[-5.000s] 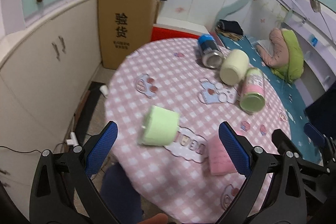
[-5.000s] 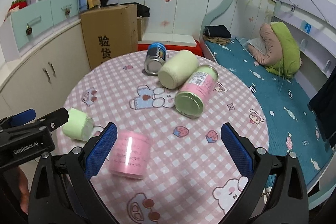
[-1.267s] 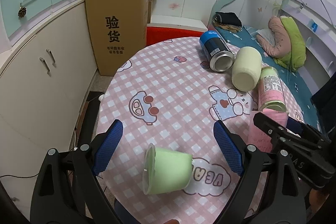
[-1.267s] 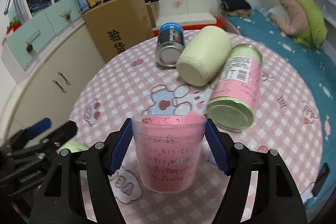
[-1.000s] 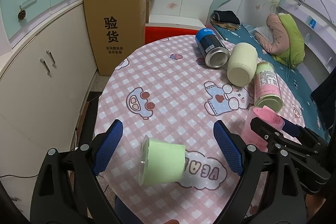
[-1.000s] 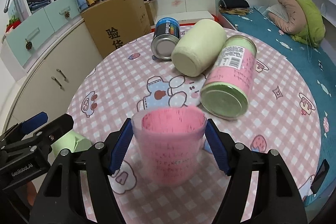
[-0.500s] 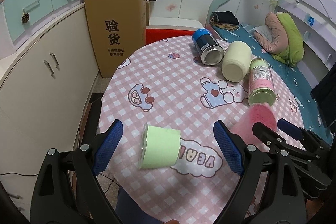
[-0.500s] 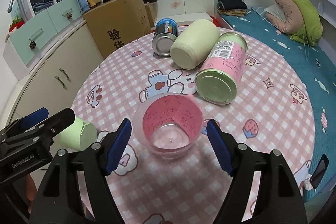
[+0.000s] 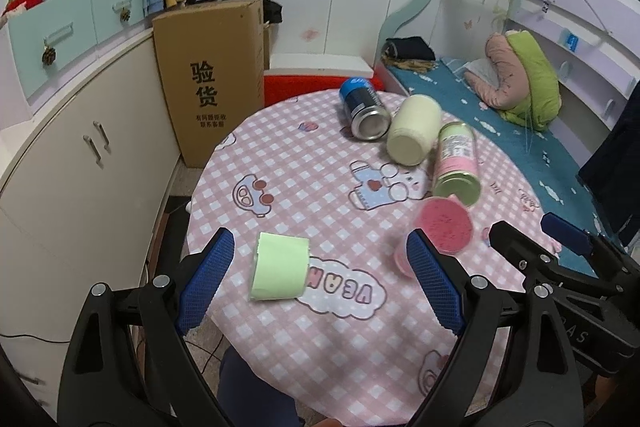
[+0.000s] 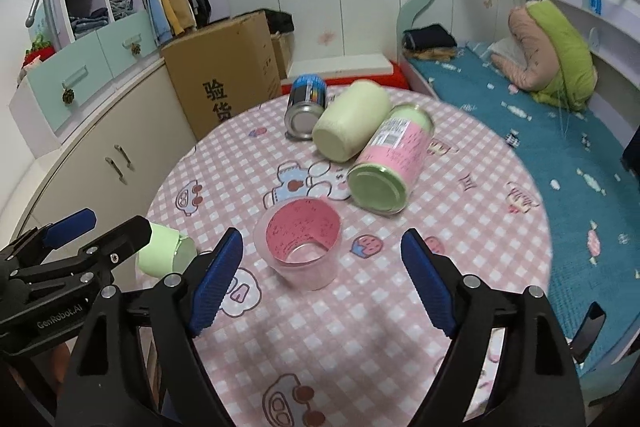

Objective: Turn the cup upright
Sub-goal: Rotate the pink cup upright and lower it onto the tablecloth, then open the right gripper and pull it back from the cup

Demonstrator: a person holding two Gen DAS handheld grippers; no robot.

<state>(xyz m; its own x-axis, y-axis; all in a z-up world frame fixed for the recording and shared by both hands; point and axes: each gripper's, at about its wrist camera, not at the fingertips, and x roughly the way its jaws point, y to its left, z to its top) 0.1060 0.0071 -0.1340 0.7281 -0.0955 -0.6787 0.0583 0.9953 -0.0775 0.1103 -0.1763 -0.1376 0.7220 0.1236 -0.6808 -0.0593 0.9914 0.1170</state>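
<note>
1. We list the round surface (image 10: 460,227), pink-checked.
2. Right gripper (image 10: 320,267): spread wide, gripping nothing.
3. Left gripper (image 9: 320,275): likewise wide.
4. Pink cup (image 10: 300,243): upright near the surface's front edge, ahead of the right gripper.
5. Green cup (image 9: 280,273): on its side.

left gripper (image 9: 320,283) spread, right gripper (image 10: 320,275) spread

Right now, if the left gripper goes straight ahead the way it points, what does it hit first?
Most likely the green cup lying on its side: it sits between the open fingers of the left gripper, nearer the left one. Depth is hard to judge; it could pass over onto the tablecloth.
</note>
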